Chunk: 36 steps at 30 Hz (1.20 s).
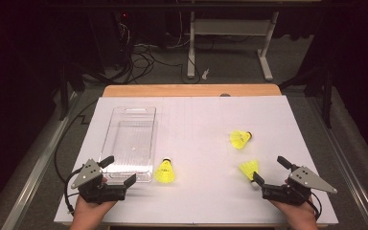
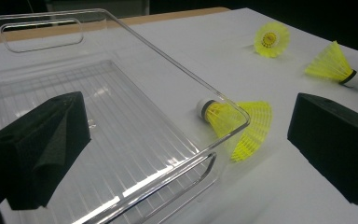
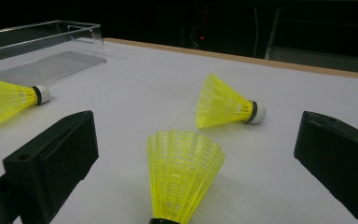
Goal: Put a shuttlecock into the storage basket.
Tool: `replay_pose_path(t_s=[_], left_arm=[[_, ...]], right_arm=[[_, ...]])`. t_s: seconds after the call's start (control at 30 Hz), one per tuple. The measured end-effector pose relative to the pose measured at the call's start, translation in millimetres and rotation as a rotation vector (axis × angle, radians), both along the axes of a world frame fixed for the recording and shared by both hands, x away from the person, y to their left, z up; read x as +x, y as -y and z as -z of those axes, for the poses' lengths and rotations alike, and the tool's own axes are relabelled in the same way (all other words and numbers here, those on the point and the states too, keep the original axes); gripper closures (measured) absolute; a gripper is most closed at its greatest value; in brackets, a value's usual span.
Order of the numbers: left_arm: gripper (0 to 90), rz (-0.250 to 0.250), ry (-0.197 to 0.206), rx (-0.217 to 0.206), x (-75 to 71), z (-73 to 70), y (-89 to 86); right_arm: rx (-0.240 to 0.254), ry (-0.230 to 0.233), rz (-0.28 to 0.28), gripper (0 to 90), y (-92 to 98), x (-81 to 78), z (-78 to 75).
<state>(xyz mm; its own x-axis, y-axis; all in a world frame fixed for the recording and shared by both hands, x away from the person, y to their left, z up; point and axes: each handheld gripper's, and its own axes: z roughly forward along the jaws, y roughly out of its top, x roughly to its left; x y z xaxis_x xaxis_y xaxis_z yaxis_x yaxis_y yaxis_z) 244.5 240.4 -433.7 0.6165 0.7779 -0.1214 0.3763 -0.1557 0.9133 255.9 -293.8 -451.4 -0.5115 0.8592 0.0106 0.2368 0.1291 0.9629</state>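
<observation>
Three yellow shuttlecocks lie on the white table (image 1: 196,115). One (image 1: 165,171) (image 2: 249,126) rests beside the near right corner of a clear plastic tray (image 1: 129,139) (image 2: 121,121) (image 3: 42,37), which holds nothing. My left gripper (image 1: 120,170) (image 2: 189,112) is open at that corner, one jaw over the tray floor and the other outside it. My right gripper (image 1: 270,169) (image 3: 196,135) is open with a second shuttlecock (image 1: 249,168) (image 3: 184,172) between its jaws, cork end toward me and touching neither jaw. The third (image 1: 241,139) (image 3: 223,105) lies on its side just beyond.
A wooden table edge (image 1: 191,90) shows past the white sheet. Behind it are a white desk frame (image 1: 230,43) and cables (image 1: 143,60) on the dark floor. A hand holds each gripper at the near table edge.
</observation>
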Motion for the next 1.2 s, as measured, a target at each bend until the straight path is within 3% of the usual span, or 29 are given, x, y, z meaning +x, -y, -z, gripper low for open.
replay_pose_path(t_s=[0.4, 0.83, 1.2], left_arm=[[0.2, -0.052, 0.009, -0.008, 1.0, -2.7, -16.1], [0.3, -0.07, 0.004, -0.019, 1.0, -3.3, -28.0], [0.5, -0.145, 0.019, -0.038, -1.0, -4.8, -54.5]], right_arm=[[-0.019, -0.018, 0.006, 0.3, -2.5, 0.9, -0.6], [-0.022, -0.014, 0.008, 0.3, -4.9, 0.4, -1.6], [-0.022, -0.018, 0.002, 0.3, -6.7, 0.9, -1.4]])
